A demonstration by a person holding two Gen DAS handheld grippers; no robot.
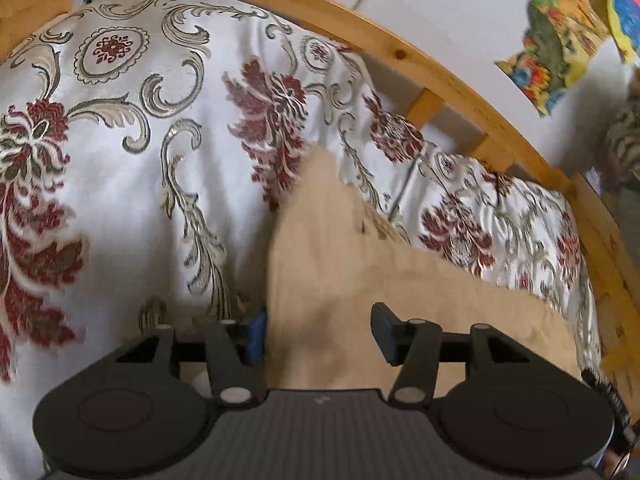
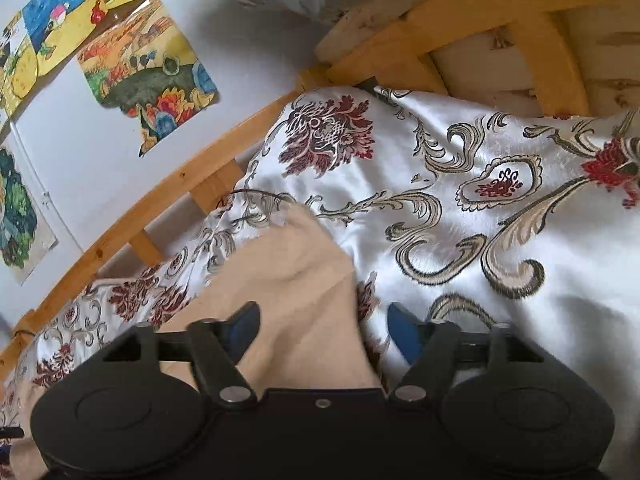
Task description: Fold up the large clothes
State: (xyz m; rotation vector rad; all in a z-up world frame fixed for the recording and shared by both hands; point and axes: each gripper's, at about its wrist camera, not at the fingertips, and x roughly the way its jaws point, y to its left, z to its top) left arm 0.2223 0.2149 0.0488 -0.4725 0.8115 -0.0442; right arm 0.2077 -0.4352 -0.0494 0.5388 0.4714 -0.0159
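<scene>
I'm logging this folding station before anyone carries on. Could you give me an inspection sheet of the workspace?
Surface: floral satin bedspread over a bed, wrinkled.
Job's things: tan garment lying on the bedspread, its end towards the wall.
Clutter: nothing seen.
Grippers: left gripper open above the garment; right gripper open, garment edge below it.
Cables: thin dark wire by the bed's edge.
Surroundings: wooden bed frame; white wall with colourful pictures.
</scene>
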